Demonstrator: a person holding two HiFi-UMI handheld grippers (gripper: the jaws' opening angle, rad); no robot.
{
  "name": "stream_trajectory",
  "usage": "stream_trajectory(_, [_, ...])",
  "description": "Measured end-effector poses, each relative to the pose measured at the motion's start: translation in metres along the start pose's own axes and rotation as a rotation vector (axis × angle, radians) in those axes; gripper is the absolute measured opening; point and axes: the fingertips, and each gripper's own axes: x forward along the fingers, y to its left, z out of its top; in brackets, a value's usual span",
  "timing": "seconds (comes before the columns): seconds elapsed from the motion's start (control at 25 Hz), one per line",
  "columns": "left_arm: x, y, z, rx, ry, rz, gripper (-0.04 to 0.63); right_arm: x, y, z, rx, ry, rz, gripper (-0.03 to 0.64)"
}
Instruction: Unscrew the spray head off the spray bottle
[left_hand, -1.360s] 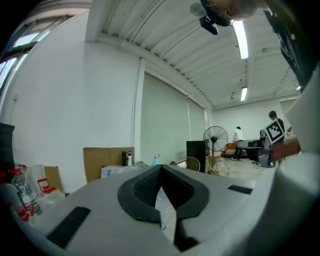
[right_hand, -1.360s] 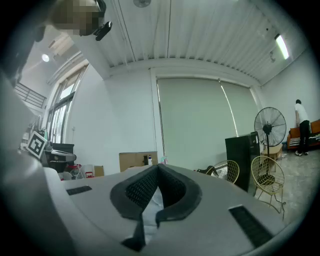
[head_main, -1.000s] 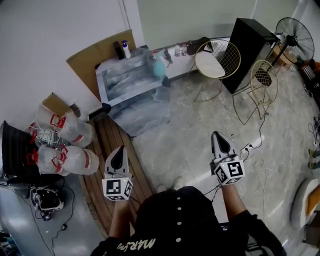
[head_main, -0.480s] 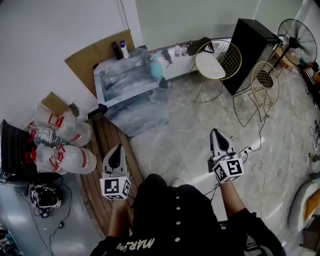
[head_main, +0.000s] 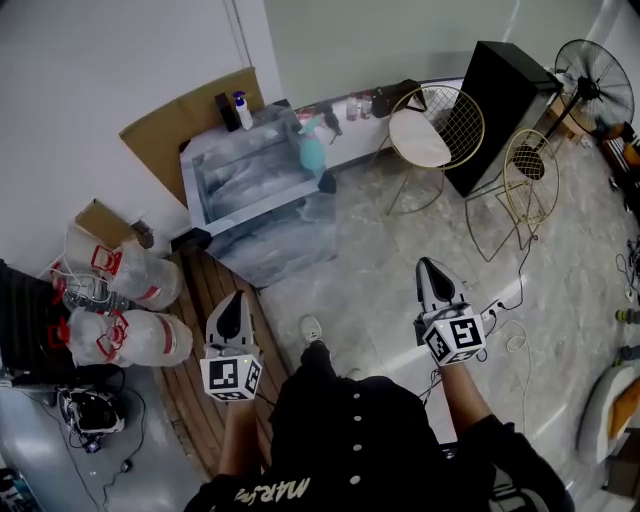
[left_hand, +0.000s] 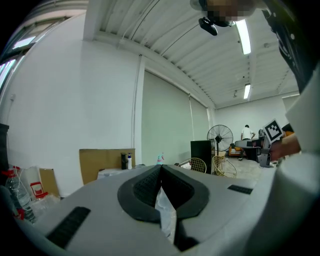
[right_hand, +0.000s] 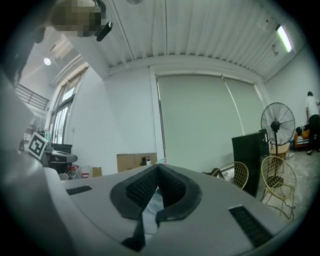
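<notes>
1. While we stand well back from the table (head_main: 240, 172), both tongs are out in front of us, aimed level toward it and touching nothing.
2. Left gripper (head_main: 237, 300): jaws pressed together, nothing pinched. In the left gripper view the pads (left_hand: 147, 185) meet at the tip.
3. Right gripper (head_main: 433, 268): same. In the right gripper view its pads (right_hand: 142, 187) close on each other with nothing between.
4. Spray bottle (head_main: 312, 152): teal, upright at the table's right end, spray head (head_main: 309, 125) on top. It is well apart from both grippers.
5. The left gripper view shows the bottle small and far off, just above the closed jaw tips.
6. White bottle (head_main: 240, 108) and dark bottle (head_main: 222, 108) stand at the table's back left corner. Cardboard (head_main: 175, 125) leans on the wall behind the table.
7. Wire chair (head_main: 437, 120) is right of the table, with a second chair (head_main: 528, 165), cabinet (head_main: 500, 85) and fan (head_main: 590, 65) further right.
8. Jugs (head_main: 125, 300) lie left of the table, nearer us.
</notes>
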Motion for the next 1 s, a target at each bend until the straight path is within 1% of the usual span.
stream_trajectory(0.2, [0.046,0.03,0.007,-0.004,-0.011,-0.017,0.026,0.053,0.001,0.009,-0.007,-0.004,0.004,0.012])
stream_trajectory(0.52, [0.118,0.076,0.012,-0.015,0.007,-0.062,0.026,0.129,-0.004,0.015,-0.009,0.001,-0.02,0.012])
stream_trajectory(0.76, [0.159,0.103,0.018,-0.006,0.003,-0.11,0.026,0.17,-0.004,0.019,-0.013,0.0,-0.055,0.012])
stream_trajectory(1.0, [0.184,0.12,0.01,-0.01,0.023,-0.15,0.026,0.191,-0.005,0.012,-0.017,0.011,-0.087,0.012])
